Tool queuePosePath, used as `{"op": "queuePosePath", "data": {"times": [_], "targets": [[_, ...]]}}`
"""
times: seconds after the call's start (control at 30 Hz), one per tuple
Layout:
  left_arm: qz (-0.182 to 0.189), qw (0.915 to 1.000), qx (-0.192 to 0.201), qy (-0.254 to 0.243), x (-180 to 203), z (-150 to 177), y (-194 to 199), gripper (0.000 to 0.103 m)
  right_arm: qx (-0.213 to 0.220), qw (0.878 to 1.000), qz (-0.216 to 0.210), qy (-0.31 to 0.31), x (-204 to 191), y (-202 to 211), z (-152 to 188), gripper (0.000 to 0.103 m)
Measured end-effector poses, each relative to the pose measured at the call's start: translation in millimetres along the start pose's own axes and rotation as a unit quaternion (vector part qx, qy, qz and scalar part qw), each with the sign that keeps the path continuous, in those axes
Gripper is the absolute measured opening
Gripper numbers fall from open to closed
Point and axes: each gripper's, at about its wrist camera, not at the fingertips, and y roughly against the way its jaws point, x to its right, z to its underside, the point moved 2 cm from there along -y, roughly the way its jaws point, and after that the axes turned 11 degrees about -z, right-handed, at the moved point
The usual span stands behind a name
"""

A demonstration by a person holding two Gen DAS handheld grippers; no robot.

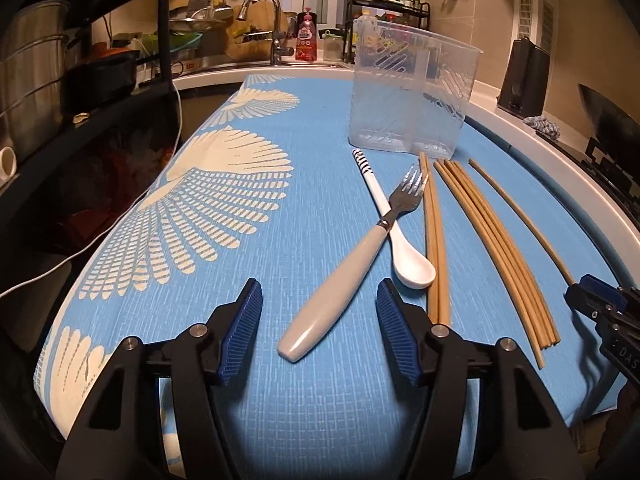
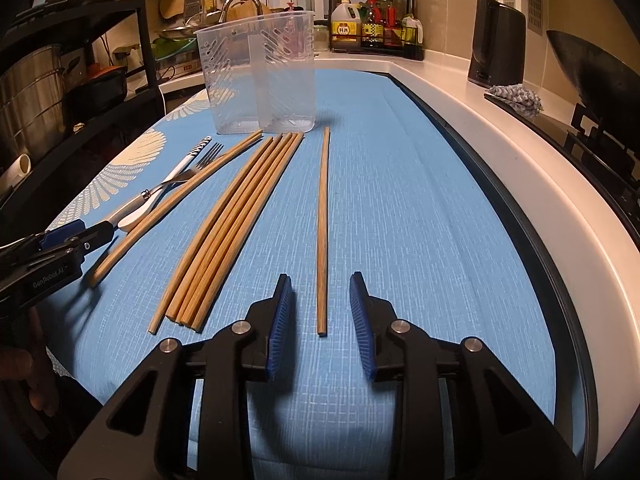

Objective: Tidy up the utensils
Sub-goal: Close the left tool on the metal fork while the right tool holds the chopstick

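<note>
Left gripper (image 1: 318, 320) jaws open over fork (image 1: 340, 264) handle end, nothing gripped. Right gripper (image 2: 322, 316) jaws open astride lone chopstick (image 2: 322, 232) on desk (image 2: 400, 200), pads clear. Chopstick likely light, stiff, thin, may roll; pinch near end. Holder (image 2: 260, 76) behind, empty.

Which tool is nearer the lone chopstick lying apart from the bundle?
Right. The right tool straddles the lone chopstick's near end, not gripping. The left tool sits across the bundle, by the fork.

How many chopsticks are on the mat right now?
8: a pair beside the fork, a bundle of five mid-mat, a single chopstick at the right gripper. The bundle overlaps, so one may be hidden.
</note>
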Motion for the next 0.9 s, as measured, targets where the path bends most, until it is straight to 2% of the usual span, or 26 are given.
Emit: {"op": "queuePosePath", "data": {"times": [0.07,0.1,0.13,0.23,0.33,0.67,0.73,0.9], "targets": [[0.004,1.0,0.002,-0.005,2.1,-0.9,-1.2,0.059,0.0,1.0,0.0,0.002,-0.5,0.1,-0.5,0.012],[0.006,1.0,0.003,-0.007,3.1,-1.1,-1.7,0.058,-0.001,1.0,-0.004,0.003,-0.6,-0.2,-0.7,0.008],[0.008,0.9999,0.003,-0.008,3.4,-1.3,-2.1,0.052,-0.002,1.0,-0.007,0.003,-1.1,-0.2,-0.9,0.005],[0.013,0.9999,0.003,-0.011,3.7,-0.4,-0.3,0.032,0.0,1.0,-0.008,0.004,-2.2,0.9,-0.6,0.005],[0.017,0.9998,0.001,-0.009,1.0,2.6,4.9,0.026,0.002,1.0,-0.007,0.0,-1.3,2.5,-1.1,0.005],[0.017,0.9997,0.001,-0.018,-3.1,26.0,38.5,0.023,-0.007,1.0,-0.009,-0.015,-1.4,2.6,1.6,0.008],[0.024,0.9995,0.002,-0.02,-0.9,25.7,35.6,0.031,-0.006,1.0,-0.008,-0.01,-2.3,2.3,1.8,0.009],[0.024,0.9997,0.004,-0.007,-1.5,20.7,24.0,0.033,-0.004,1.0,-0.008,-0.009,-2.1,1.7,3.1,0.01]]}}
